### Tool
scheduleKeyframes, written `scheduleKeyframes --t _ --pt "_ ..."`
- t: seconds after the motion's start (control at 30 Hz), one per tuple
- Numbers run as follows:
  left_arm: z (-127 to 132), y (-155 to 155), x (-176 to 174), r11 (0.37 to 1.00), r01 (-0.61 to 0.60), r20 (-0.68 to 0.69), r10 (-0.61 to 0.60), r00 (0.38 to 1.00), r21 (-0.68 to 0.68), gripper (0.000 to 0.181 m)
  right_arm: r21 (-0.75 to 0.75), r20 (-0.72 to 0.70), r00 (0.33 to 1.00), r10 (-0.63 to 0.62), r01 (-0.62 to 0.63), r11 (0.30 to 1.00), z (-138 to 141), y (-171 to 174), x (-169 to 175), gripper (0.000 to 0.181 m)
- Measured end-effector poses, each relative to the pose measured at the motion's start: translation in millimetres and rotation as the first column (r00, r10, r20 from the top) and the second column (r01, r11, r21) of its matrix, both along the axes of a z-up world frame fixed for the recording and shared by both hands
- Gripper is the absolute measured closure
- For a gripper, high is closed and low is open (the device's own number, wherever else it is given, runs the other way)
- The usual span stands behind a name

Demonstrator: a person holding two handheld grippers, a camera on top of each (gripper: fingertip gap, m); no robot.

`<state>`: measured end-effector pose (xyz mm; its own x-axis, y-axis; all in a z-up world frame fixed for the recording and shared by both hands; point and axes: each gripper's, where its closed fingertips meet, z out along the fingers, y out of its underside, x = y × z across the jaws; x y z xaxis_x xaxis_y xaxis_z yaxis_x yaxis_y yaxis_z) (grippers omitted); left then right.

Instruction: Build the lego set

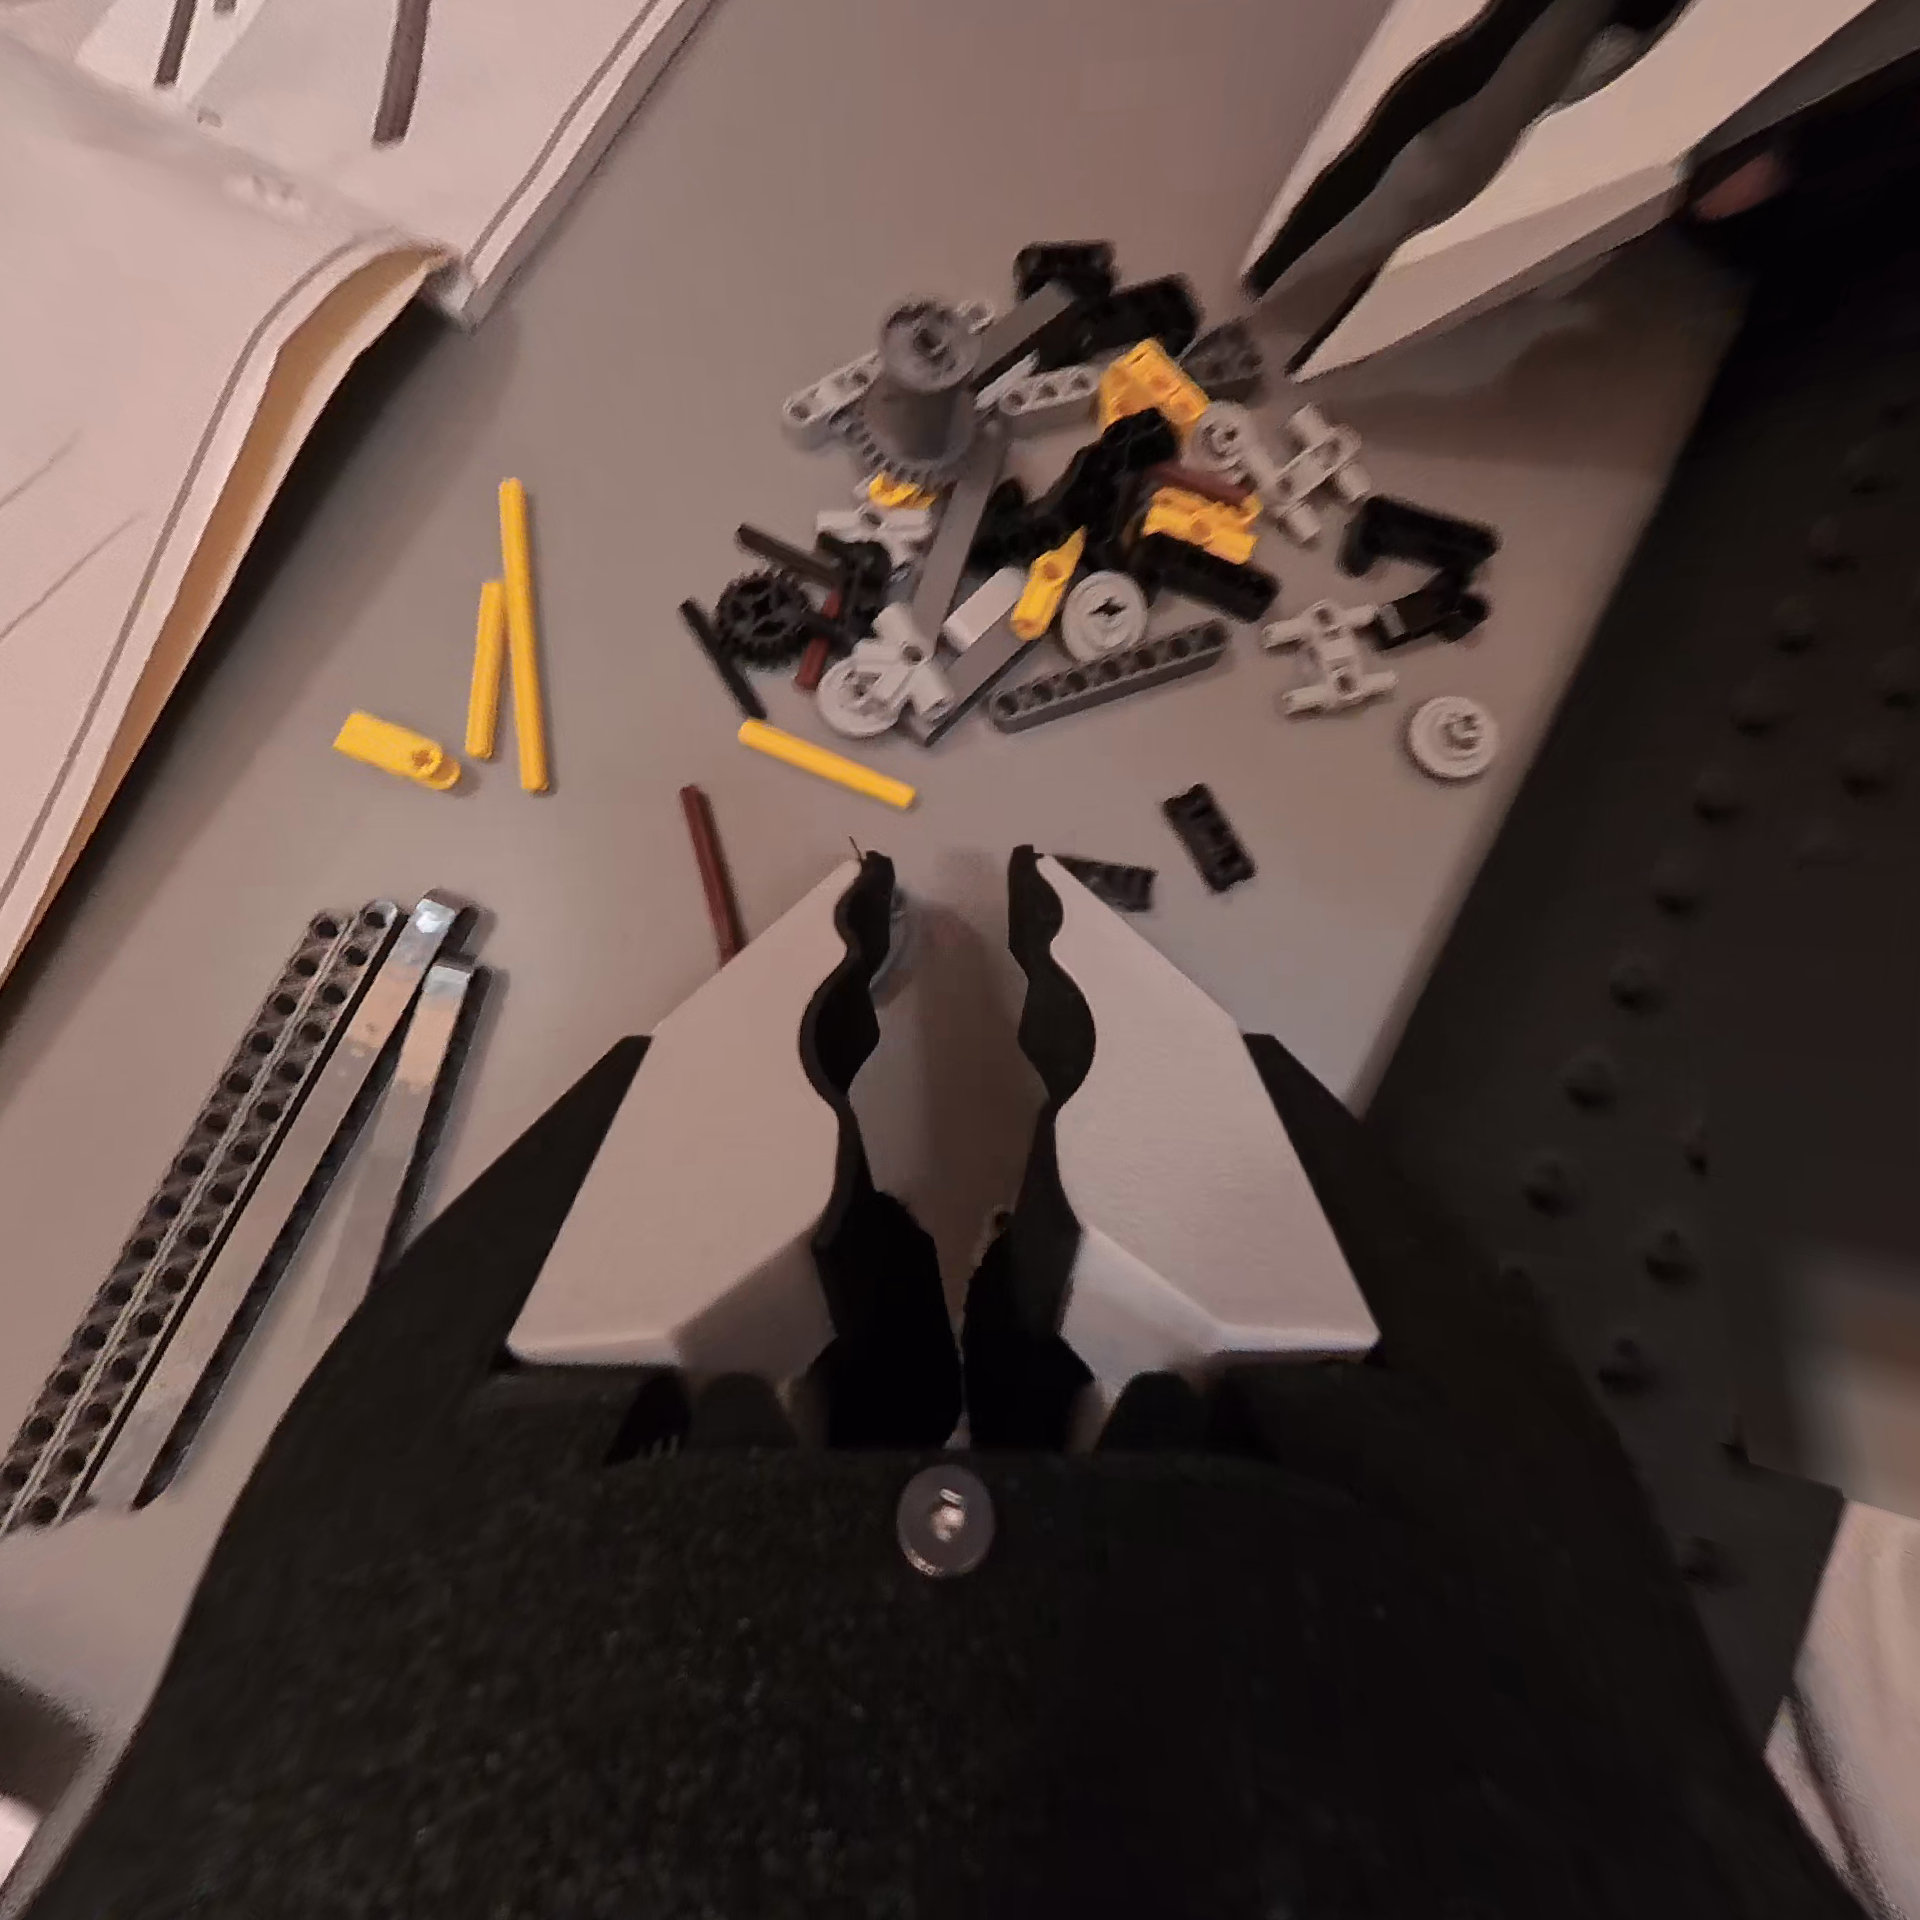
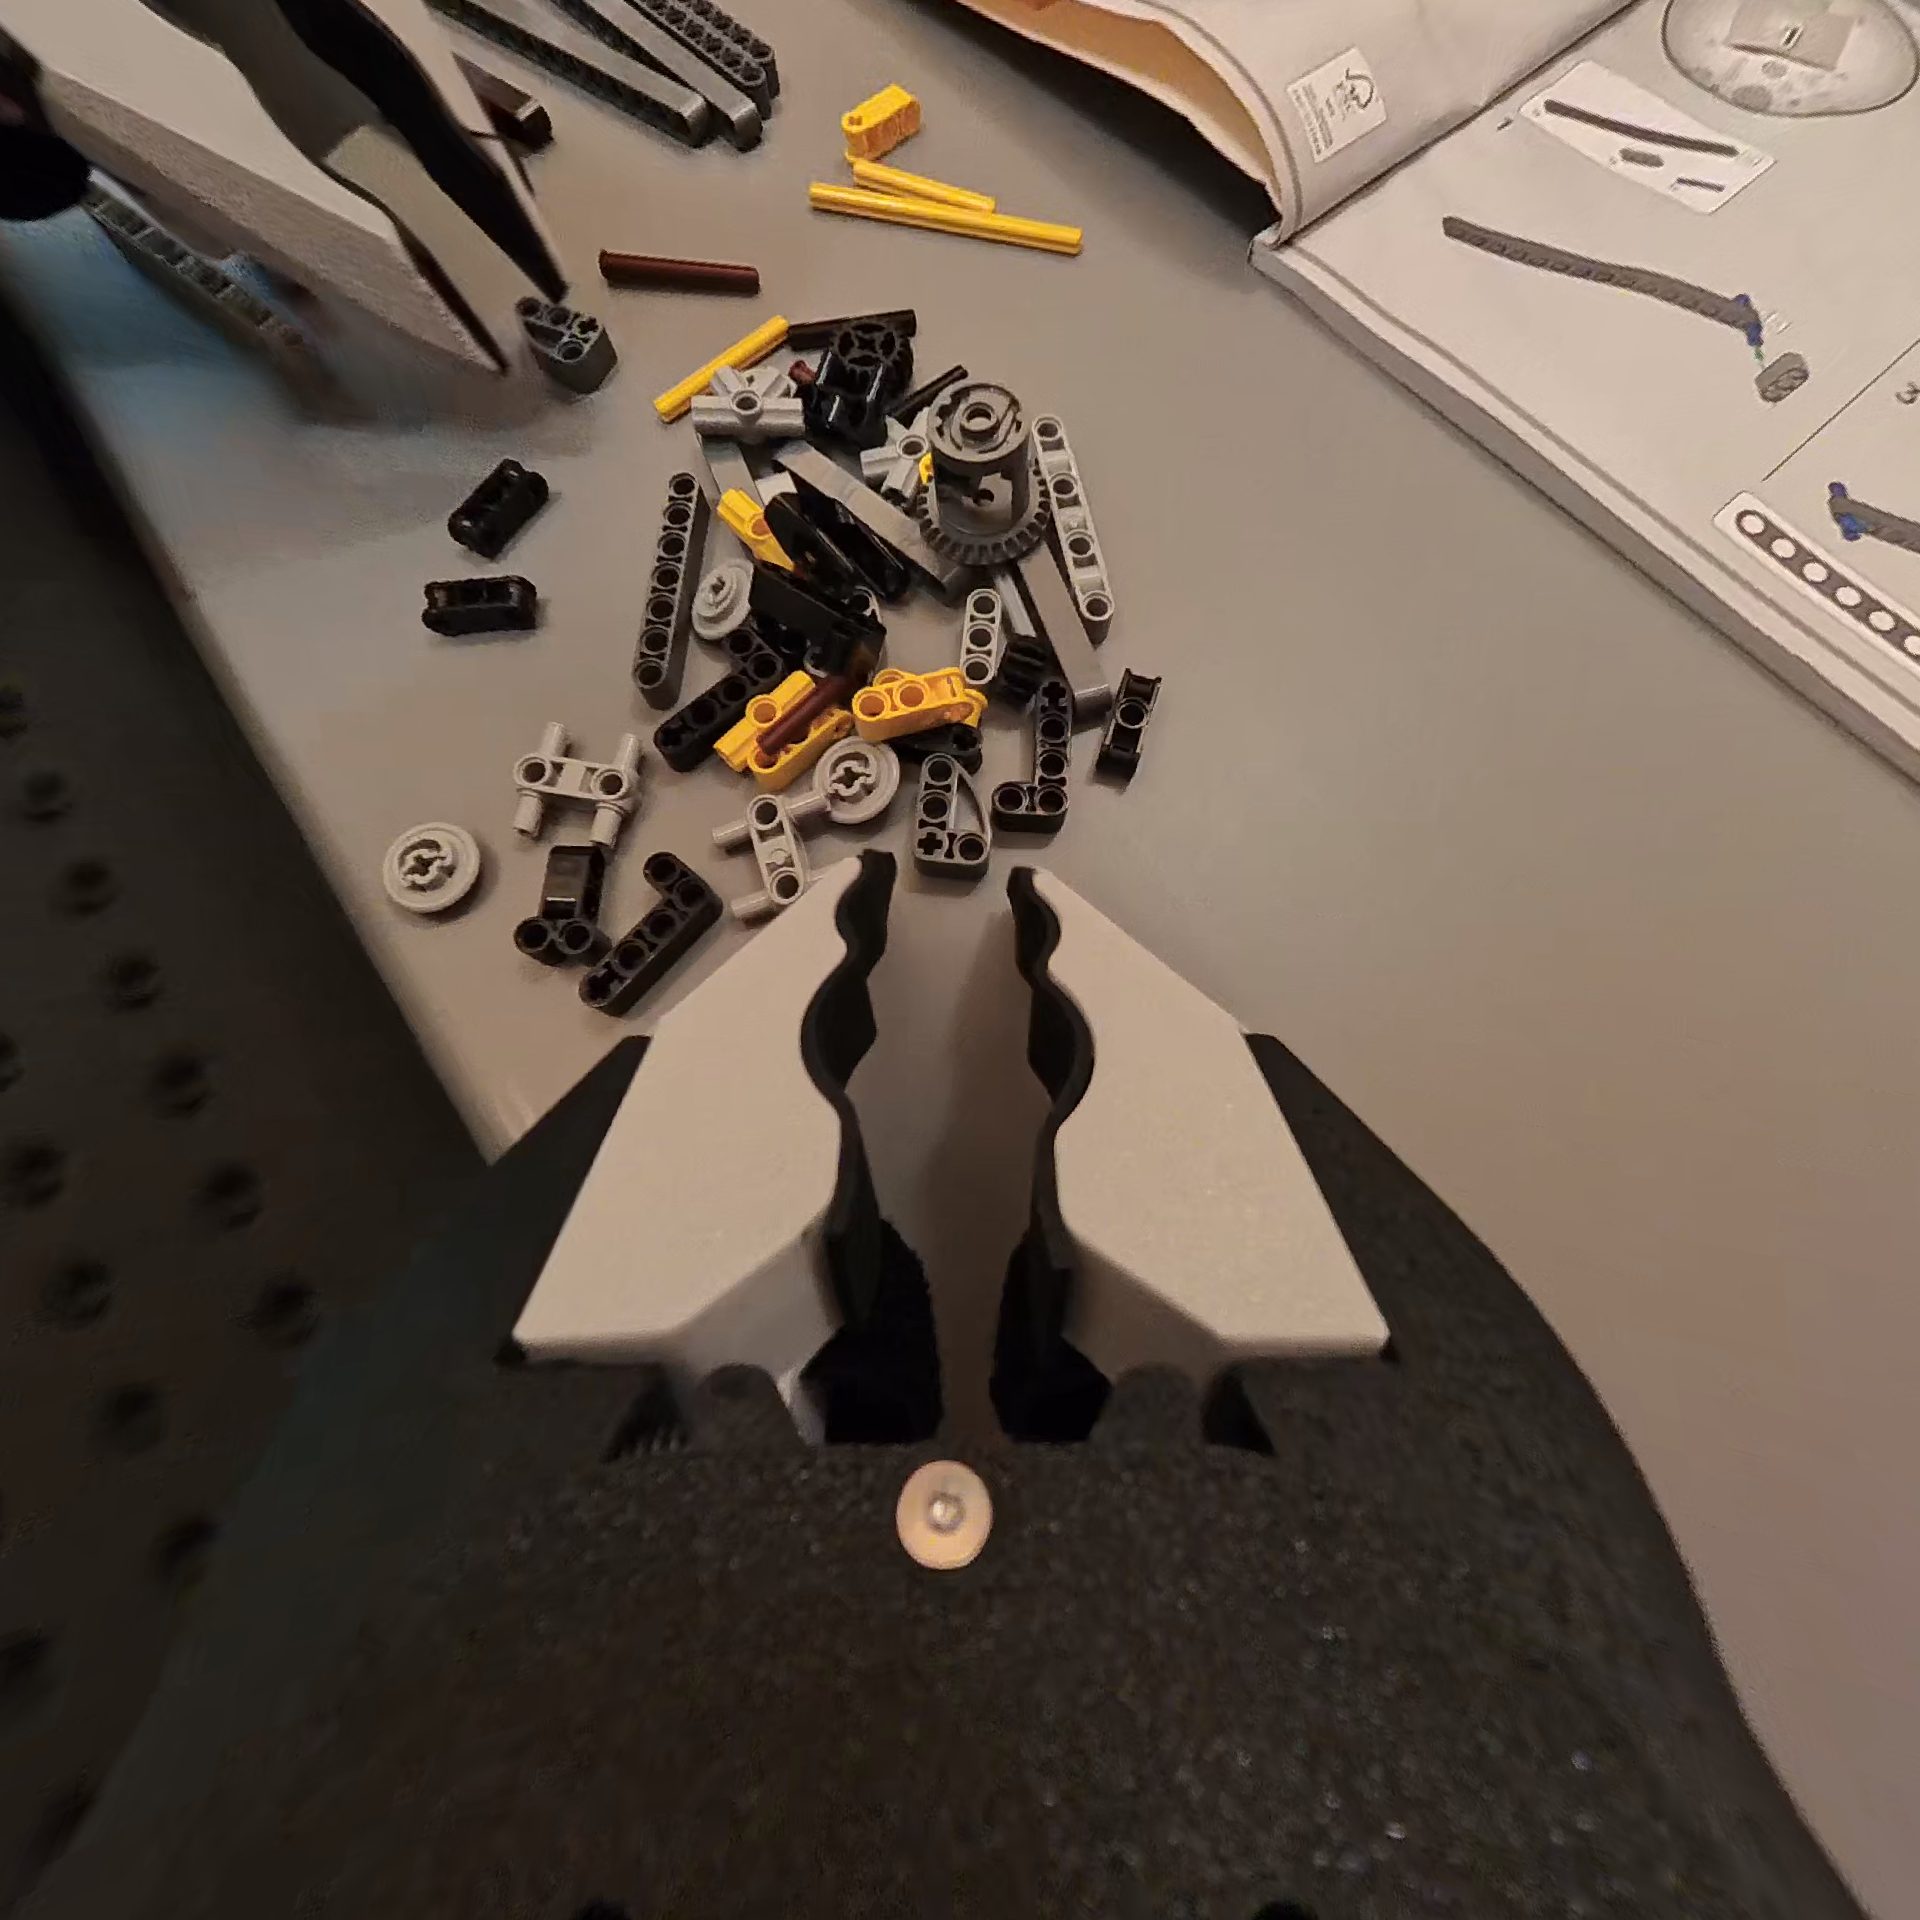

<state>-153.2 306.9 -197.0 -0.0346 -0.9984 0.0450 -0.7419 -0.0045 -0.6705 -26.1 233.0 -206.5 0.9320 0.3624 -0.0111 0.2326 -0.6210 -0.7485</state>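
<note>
Two grippers — we hold the left gripper (image 1: pixel 945 857) and the right gripper (image 2: pixel 951 868) with jaws apart, gripping nothing. Lego pile (image 2: pixel 862 623) lies loose on the grey table (image 2: pixel 1351 831), between them; the left hovers just by a small grey piece (image 2: pixel 566 343). Open manual (image 2: pixel 1662 312) lies beside the pile.

Glossy plastic lego pieces (image 2: pixel 831 623) on a smooth matt table (image 2: pixel 1351 935); paper booklet (image 2: pixel 1558 260).

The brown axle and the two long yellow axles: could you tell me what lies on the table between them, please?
Nothing: in the right wrist view bare grey table separates the brown axle from the yellow axles.
</note>
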Motion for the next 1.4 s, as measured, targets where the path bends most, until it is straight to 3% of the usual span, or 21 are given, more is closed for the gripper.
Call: scheduleKeyframes --t 0.23,0.3,0.43,0.57,0.77,0.93,1.03,1.17,1.27,1.4 --pt "3 -47 28 0.981 0.196 0.008 -0.196 0.981 -0.003 0.159 0.021 0.039 0.999 -0.011 0.01 1.0 1 0 1 0.157" --pt "3 -62 37 0.97 0.244 0.009 -0.244 0.97 -0.018 0.156 0.054 0.023 1.0 -0.016 0.014 0.998 8 0 2 0.157" --pt "6 -72 60 0.923 0.375 -0.002 -0.377 0.926 0.086 0.161 0.165 -0.065 0.998 -0.017 0.027 0.986 31 -4 4 0.157" --pt "2 -88 73 0.868 0.495 -0.013 -0.495 0.869 -0.035 0.161 0.211 -0.118 0.993 -0.01 0.035 0.977 40 -4 5 0.157" --pt "-11 -88 92 0.818 0.569 -0.097 -0.562 0.821 0.084 0.164 0.232 -0.099 0.995 -0.007 0.03 0.972 42 -5 5 0.157" --pt "-18 -87 92 0.806 0.586 -0.17 -0.568 0.805 0.083 0.174 0.242 -0.119 0.993 0.013 0.017 0.97 45 -6 3 0.157" --pt "-12 -80 90 0.825 0.554 -0.168 -0.534 0.829 0.111 0.175 0.25 -0.139 0.99 0.014 0.021 0.968 47 -6 4 0.157" --pt "17 -48 64 0.917 0.384 -0.113 -0.372 0.921 0.111 0.175 0.249 -0.146 0.989 0.019 0.018 0.968 47 -7 3 0.157" --pt "25 5 12 0.971 0.178 -0.151 -0.154 0.976 0.162 0.175 0.241 -0.14 0.99 0.019 0.015 0.97 45 -7 3 0.157" --pt "23 53 -68 0.989 -0.061 -0.192 0.087 0.978 0.137 0.174 0.223 -0.129 0.991 0.027 0.003 0.975 41 -6 1 0.157"
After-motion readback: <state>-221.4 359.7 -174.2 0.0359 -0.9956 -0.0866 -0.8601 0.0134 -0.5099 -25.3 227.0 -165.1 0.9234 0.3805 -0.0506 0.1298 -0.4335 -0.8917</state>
